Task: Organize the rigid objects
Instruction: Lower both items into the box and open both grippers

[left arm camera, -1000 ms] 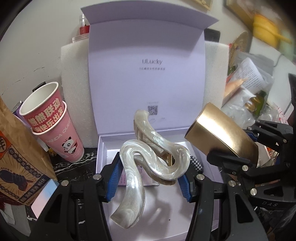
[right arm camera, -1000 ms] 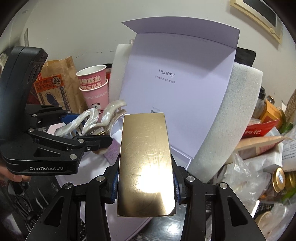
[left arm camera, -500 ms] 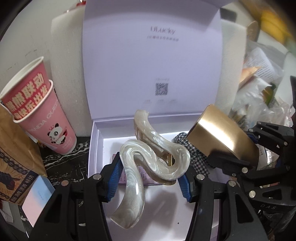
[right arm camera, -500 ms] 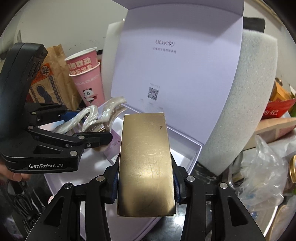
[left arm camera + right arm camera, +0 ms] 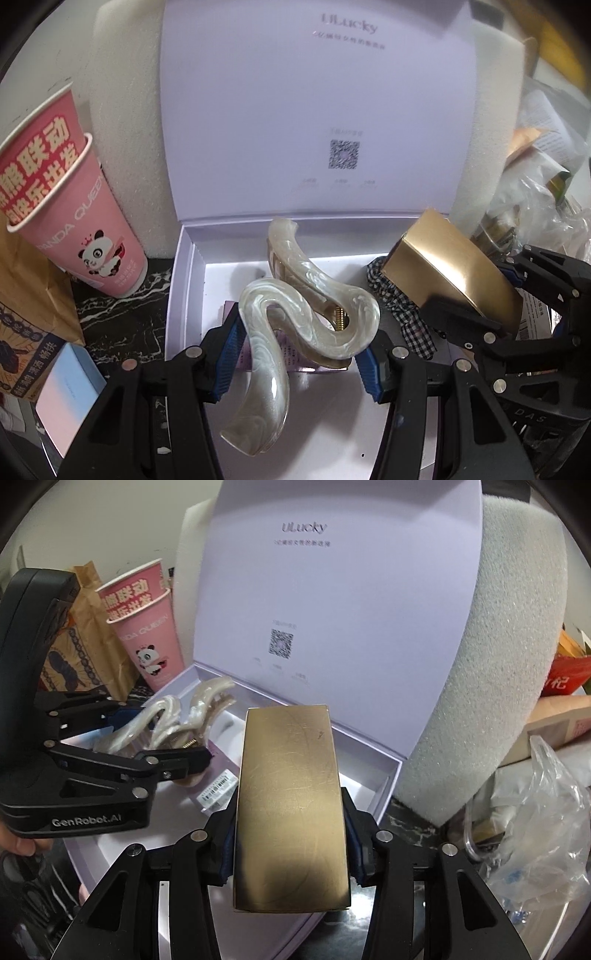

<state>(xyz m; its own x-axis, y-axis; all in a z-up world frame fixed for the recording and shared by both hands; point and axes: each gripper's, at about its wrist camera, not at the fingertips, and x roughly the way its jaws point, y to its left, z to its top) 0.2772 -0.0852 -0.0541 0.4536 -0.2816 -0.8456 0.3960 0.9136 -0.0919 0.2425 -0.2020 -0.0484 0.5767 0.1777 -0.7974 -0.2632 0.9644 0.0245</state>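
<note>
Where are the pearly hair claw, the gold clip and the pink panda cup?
pearly hair claw (image 5: 314,314), left wrist view, on its curved body
gold clip (image 5: 291,794), right wrist view, on its flat face
pink panda cup (image 5: 92,236), left wrist view, on its side

Upright box lid (image 5: 317,110) behind open tray (image 5: 177,295)

Box lid (image 5: 332,590): "ULucky", QR code.
Pink cup (image 5: 92,236): "PANDA QUEEN".
Left gripper (image 5: 181,753) body: "GenRobot.AI".
</note>
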